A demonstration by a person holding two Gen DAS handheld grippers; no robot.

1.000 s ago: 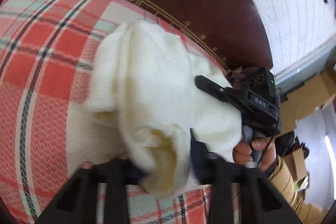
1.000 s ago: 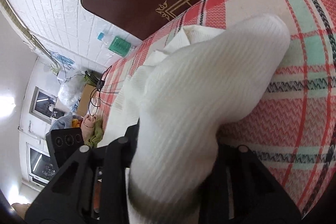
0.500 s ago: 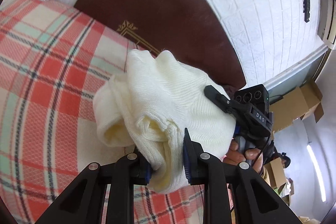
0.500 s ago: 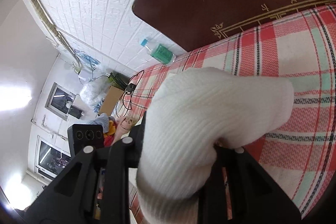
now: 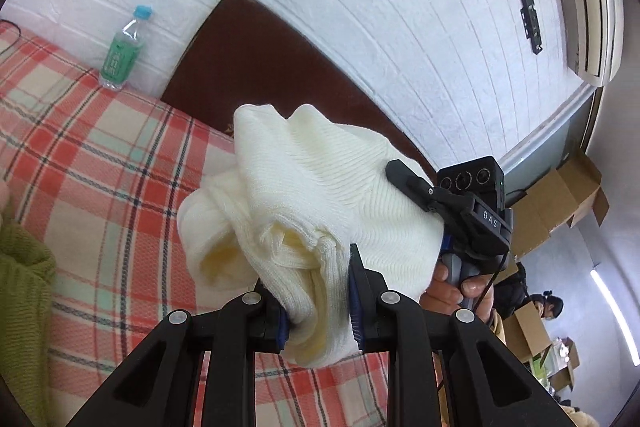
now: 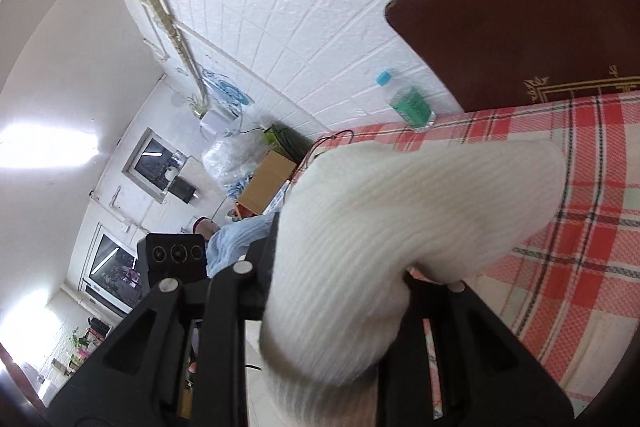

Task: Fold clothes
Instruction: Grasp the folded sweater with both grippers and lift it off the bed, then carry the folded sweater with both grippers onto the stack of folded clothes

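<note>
Both grippers clamp one cream knitted sweater [image 5: 320, 195], bunched and lifted above the plaid bed [image 5: 100, 163]. The left gripper [image 5: 318, 301] pinches a thick fold; the right gripper [image 6: 336, 307] grips another bunch. A water bottle [image 5: 122, 51] stands far left by the headboard [image 5: 256, 67].

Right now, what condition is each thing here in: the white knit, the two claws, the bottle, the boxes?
Sweater: bunched, lifted off the bed, gripped at two spots.
Left claw: shut on the sweater.
Right claw: shut on the sweater.
Bottle: upright, capped, by the wall.
Bedspread: spread flat.
Green knit: lying crumpled on the bed.
Cardboard boxes: flaps open.
</note>
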